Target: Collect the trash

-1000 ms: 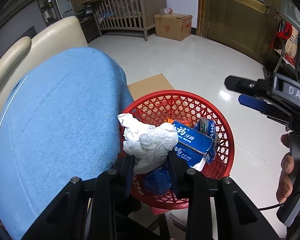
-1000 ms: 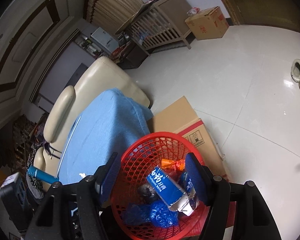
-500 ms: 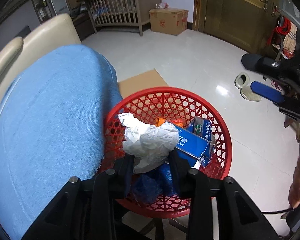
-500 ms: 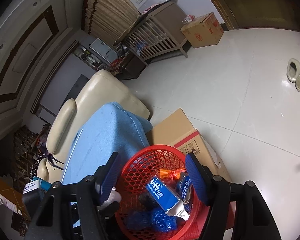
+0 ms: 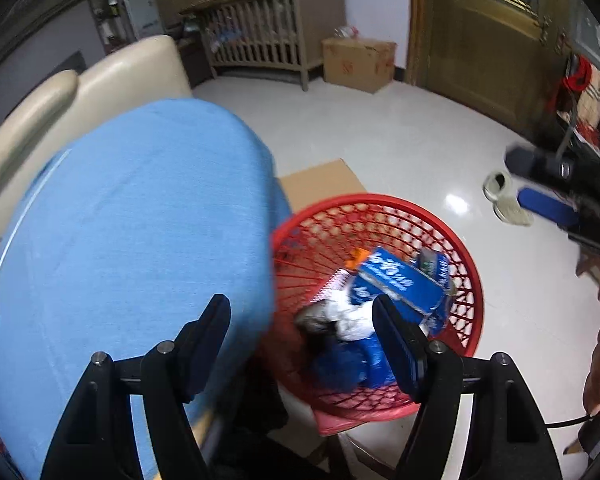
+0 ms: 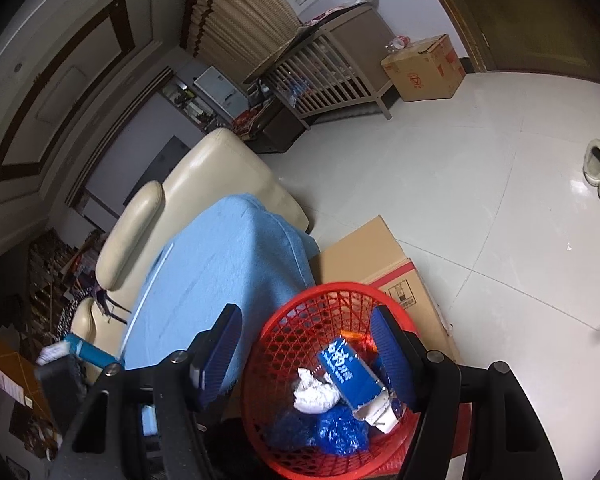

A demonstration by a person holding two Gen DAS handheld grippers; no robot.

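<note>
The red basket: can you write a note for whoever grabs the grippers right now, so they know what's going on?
Left gripper: open, empty, above the edge of the blue cloth and the red basket.
Right gripper: open, empty, over the basket.
Done: the crumpled white paper lies in the basket beside the blue toothpaste box, on the blue plastic bag.
Left: find any other trash. A small blue item lies near the sofa; I cannot tell whether it is trash.

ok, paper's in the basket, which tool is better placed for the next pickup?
Left, probably. The left tool is open and empty over the blue cover; the right tool hangs over the red basket.
</note>
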